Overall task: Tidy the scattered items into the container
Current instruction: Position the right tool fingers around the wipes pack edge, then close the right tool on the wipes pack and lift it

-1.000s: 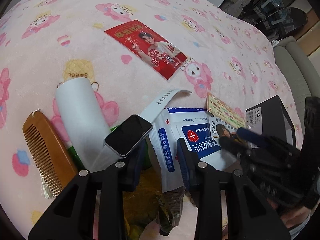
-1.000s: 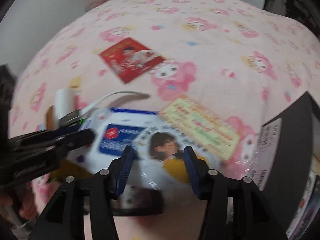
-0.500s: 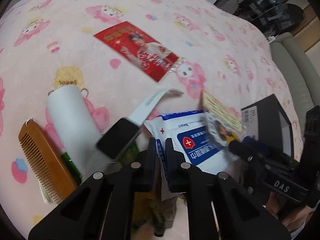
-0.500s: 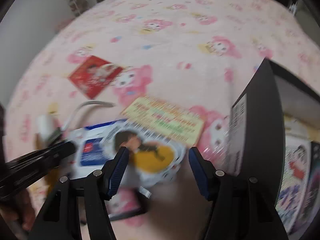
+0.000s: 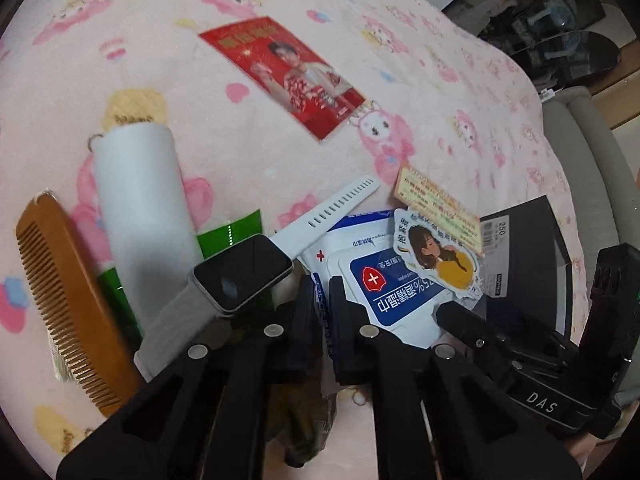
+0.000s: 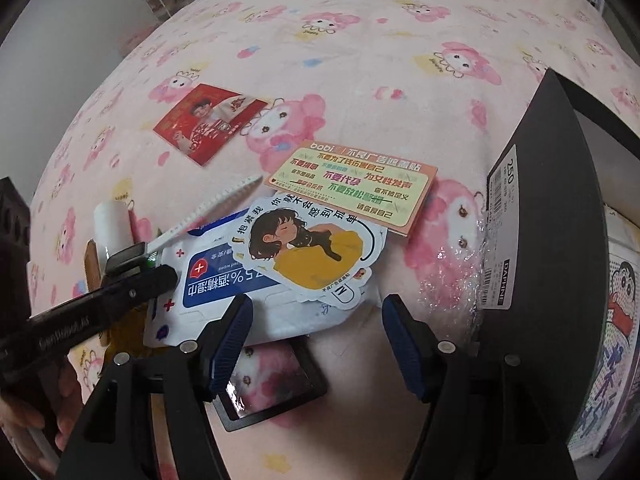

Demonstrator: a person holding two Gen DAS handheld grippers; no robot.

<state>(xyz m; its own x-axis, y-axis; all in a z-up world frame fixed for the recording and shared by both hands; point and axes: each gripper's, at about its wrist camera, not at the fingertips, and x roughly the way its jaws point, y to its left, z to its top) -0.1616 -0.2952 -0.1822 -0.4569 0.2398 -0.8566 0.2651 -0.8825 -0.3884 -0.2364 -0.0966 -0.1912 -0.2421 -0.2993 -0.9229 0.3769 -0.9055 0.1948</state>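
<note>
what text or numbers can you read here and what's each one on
"250" and "DAPHNE": white label on the black box.
"bobi": top of the peach sticker card; its Chinese lines I won't vouch for.
"75%": blue panel of the wipes pack, seen upside down.
"DAS": body of the right gripper.
Left gripper's lettering is too blurred.
Red card: print too small.

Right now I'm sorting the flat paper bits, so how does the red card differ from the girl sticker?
The red card is a plain rectangle; the girl sticker is die-cut with a wavy white border. The red card lies alone, flat on the pink blanket; the girl sticker rests on top of the wipes pack, partly overlapping the peach card. Both are flat printed pieces showing a person, and neither is gripped.
</note>
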